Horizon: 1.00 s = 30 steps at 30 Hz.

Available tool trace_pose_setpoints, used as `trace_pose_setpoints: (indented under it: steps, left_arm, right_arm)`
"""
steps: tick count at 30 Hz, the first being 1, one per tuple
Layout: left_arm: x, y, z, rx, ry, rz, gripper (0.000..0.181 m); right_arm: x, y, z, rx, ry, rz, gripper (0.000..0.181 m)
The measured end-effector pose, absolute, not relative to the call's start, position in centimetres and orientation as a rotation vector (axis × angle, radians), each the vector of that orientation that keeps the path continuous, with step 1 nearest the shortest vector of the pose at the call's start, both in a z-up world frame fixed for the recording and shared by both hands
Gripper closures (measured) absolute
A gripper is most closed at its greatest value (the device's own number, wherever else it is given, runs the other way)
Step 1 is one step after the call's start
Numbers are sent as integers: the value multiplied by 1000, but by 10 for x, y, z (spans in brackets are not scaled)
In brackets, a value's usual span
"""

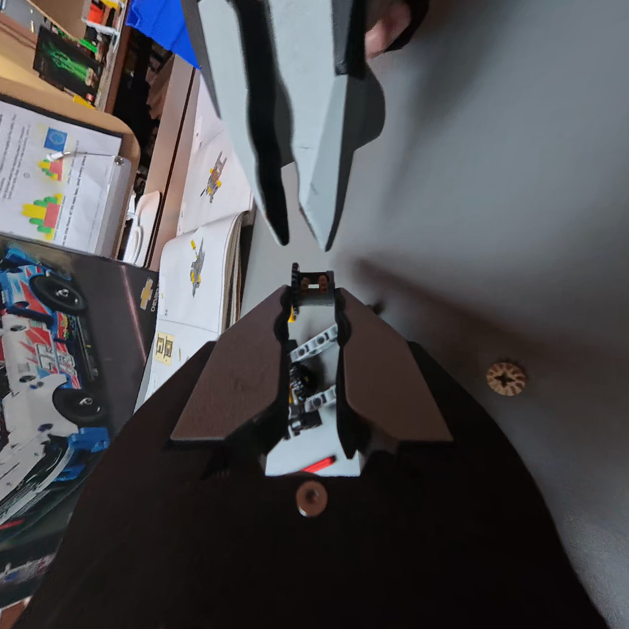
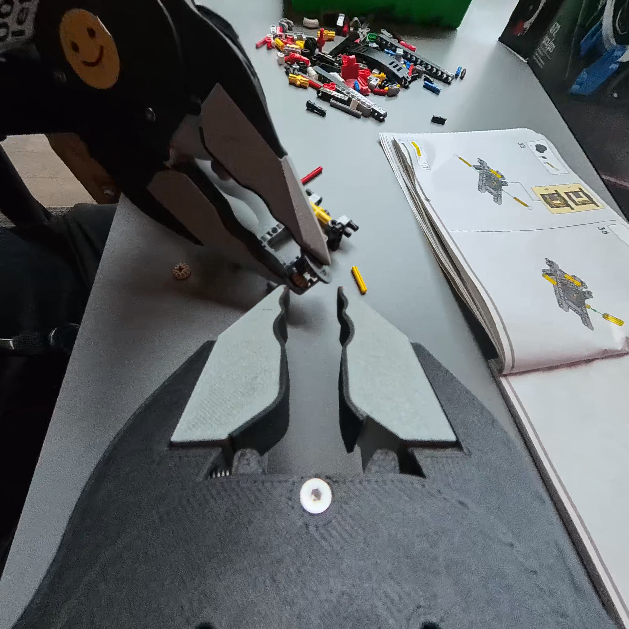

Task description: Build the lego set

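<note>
Grey table (image 2: 391, 190) w/ loose lego pieces (image 2: 350, 64), booklet (image 2: 531, 245)

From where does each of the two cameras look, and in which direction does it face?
Left wrist view: sits on the left gripper, looks along its fingers at the clamped gearbox assembly; a fingertip shows on the right gripper opposite.
Right wrist view: sits on the right gripper, looks across the grey table at the brick pile and open instruction booklet.
Shared: the assembly, tan gear, red axle, booklet, both grippers.
</note>
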State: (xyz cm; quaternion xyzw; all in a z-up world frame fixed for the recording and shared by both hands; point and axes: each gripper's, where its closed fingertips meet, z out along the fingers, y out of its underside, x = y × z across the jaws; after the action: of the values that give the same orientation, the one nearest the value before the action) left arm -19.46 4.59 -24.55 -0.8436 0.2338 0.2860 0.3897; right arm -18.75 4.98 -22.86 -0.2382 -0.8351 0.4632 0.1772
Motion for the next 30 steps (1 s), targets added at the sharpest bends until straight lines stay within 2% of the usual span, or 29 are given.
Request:
trace_pose_setpoints:
  steps: [6,9,13,16,19,21,24,27,30]
  left_arm:
    - [-184,52,-247,-2130,535,554,158]
    - [-177,54,-240,-2101,470,414,158]
    - [-176,53,-236,-2120,323,217,159]
    - [-177,52,-230,-2096,242,77,160]
    - [-177,51,-227,-2065,365,225,159]
    - [-181,51,-230,-2049,425,318,159]
    - [-178,50,-228,-2028,403,279,159]
    - [-178,50,-228,-2036,395,271,159]
    - [-172,50,-224,-1994,425,245,159]
  right_arm:
    - [-189,54,-218,-601,-2289,1283,160]
    - [-174,40,-220,-476,-2353,1309,156]
    - [-189,52,-239,-560,-2361,1079,181]
    - [-182,45,-224,-431,-2296,1170,181]
    - [-185,49,-225,-475,-2307,1189,180]
    - [-190,55,-224,-540,-2297,1201,166]
    - [-176,42,-217,-476,-2324,1343,181]
    - [-176,40,-219,-463,-2333,1310,181]
    - [-172,39,-200,-446,-2261,1457,181]
